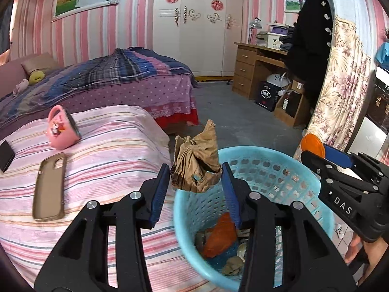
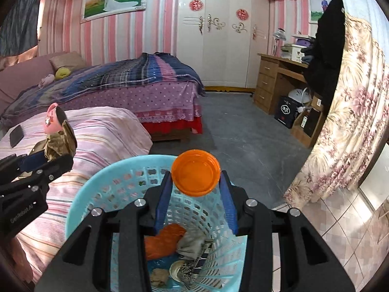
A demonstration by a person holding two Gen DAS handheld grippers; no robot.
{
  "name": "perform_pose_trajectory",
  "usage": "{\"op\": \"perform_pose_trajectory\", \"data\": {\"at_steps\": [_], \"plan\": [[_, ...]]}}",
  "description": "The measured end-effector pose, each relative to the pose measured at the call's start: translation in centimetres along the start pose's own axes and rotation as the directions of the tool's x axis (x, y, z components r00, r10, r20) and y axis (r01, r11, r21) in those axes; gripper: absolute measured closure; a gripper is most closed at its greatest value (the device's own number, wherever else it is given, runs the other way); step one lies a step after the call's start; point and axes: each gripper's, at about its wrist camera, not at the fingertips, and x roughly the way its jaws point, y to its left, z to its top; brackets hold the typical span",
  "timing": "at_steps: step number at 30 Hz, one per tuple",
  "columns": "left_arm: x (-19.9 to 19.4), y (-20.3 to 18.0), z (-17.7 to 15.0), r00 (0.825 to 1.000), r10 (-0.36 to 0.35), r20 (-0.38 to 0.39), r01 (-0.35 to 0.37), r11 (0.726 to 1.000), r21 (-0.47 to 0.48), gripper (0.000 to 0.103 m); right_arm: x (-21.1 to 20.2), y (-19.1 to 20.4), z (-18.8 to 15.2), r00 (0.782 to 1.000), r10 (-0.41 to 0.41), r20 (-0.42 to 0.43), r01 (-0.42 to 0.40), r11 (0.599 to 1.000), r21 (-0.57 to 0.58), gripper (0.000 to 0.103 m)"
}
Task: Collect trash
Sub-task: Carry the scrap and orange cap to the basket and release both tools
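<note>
Trash is held by both claws over one light-blue perforated basket [image 2: 97,185] at the lower centre of both views; orange plastic, grey scraps and paper lie at its bottom. Crumpled brown paper [image 1: 197,163], long axis upright, is clamped in the left claw [image 1: 194,185] above the basket's left rim. One round orange lid [image 2: 196,173], open face toward the camera, is pinched in the right claw [image 2: 196,182]. "DAS" reads on the right claw's body, "GenRobot.AI" on the left's.
</note>
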Motion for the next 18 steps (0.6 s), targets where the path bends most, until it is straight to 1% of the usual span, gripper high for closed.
{"op": "perform_pose_trajectory", "data": {"at_steps": [2, 3, 4, 7, 12, 18], "plan": [[0.1, -0.1, -0.1, 1.000, 0.005, -0.001, -0.005, 1.000, 0.004, 0.039, -0.1, -0.8, -0.2, 1.000, 0.000, 0.001, 0.000, 1.000, 0.007, 0.063], [0.0, -0.1, -0.1, 1.000, 0.020, 0.006, -0.020, 1.000, 0.002, 0.024, 0.0, -0.9, -0.2, 1.000, 0.001, 0.001, -0.001, 1.000, 0.009, 0.063], [-0.3, 0.2, -0.2, 0.999, 0.040, 0.025, -0.040, 0.999, -0.001, 0.019, 0.0, -1.1, -0.2, 1.000, 0.003, 0.000, -0.003, 1.000, 0.011, 0.063], [-1.0, 0.9, -0.1, 0.995, 0.092, 0.034, -0.093, 0.996, 0.014, 0.015, 0.0, -1.0, -0.3, 1.000, 0.003, -0.002, -0.003, 1.000, 0.011, 0.063], [-2.6, 3.5, 0.0, 0.986, 0.157, 0.055, -0.157, 0.988, -0.012, 0.009, 0.1, -0.6, -0.2, 1.000, 0.009, -0.003, -0.009, 1.000, 0.016, 0.063], [-4.8, 7.1, -0.1, 0.973, 0.218, 0.070, -0.217, 0.976, -0.031, 0.008, 0.5, 0.8, -0.1, 1.000, 0.008, -0.012, -0.007, 1.000, 0.019, 0.063]]}}
